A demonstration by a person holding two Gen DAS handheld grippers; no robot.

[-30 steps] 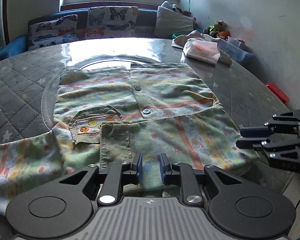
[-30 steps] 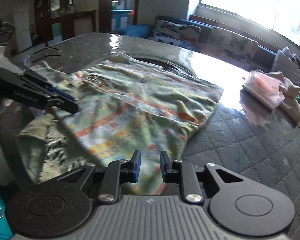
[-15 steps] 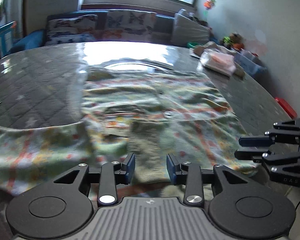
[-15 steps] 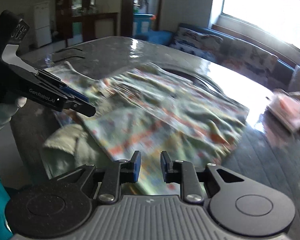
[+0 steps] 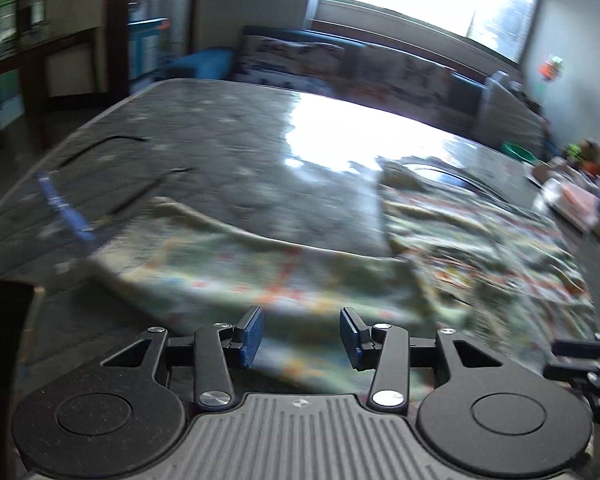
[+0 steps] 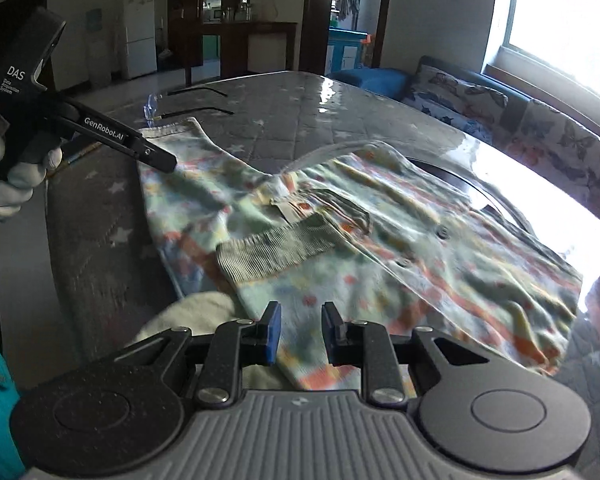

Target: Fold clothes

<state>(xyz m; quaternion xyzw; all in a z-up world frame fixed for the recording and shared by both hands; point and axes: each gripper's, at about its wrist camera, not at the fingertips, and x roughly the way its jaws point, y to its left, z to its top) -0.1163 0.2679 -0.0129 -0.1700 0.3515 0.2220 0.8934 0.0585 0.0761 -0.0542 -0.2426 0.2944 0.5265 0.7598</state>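
Observation:
A child's light-green printed jacket [image 6: 380, 240] lies spread on the round table, with one ribbed cuff [image 6: 276, 248] folded onto its front. Its left sleeve [image 5: 260, 272] stretches out flat, blurred in the left wrist view. My left gripper [image 5: 300, 338] is open and empty just above that sleeve's near edge; it also shows in the right wrist view [image 6: 160, 160] over the sleeve's end. My right gripper [image 6: 298, 338] is open and empty over the jacket's near hem; its tip shows at the right edge of the left wrist view [image 5: 580, 356].
The table has a grey quilted star cover [image 6: 284, 120]. Clear glasses [image 6: 180, 110] lie beyond the sleeve. A packet [image 5: 572, 200] and clutter sit at the far right. A sofa with butterfly cushions [image 6: 500, 108] stands under the window.
My left gripper has opened wider and swung left from the jacket's middle hem to the left sleeve. My right gripper has opened a little and stayed by the near hem.

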